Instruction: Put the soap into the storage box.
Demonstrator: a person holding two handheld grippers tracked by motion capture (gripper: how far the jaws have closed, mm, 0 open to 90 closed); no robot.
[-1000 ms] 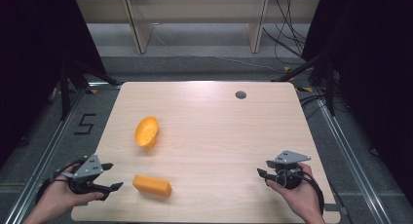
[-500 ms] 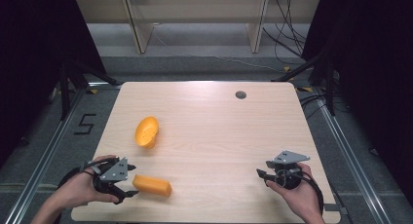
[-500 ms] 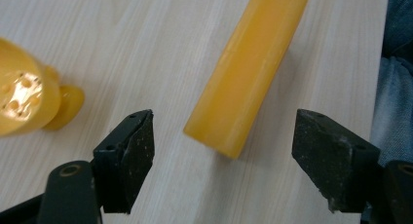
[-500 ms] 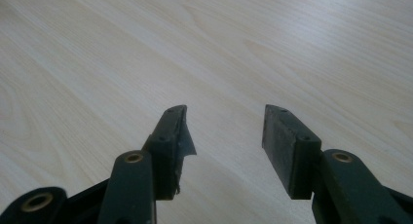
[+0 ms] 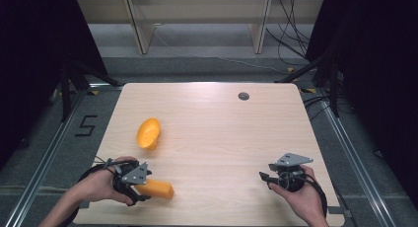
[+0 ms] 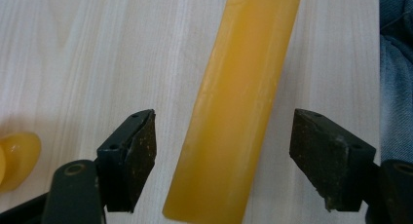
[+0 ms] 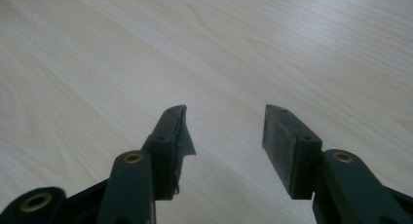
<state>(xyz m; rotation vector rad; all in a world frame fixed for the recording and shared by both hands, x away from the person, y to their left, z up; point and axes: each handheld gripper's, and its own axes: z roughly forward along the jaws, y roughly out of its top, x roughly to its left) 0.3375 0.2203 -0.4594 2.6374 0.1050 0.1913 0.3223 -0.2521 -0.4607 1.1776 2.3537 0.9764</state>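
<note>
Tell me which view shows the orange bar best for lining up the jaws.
The left gripper view: the bar lies lengthwise between the open jaws of the left gripper, with a gap on each side. The high view shows the bar small, its near end hidden under that gripper. The right gripper view looks at bare table.

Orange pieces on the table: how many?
2: an orange bar between the left gripper's open jaws, and an orange bowl farther back on the left.
</note>
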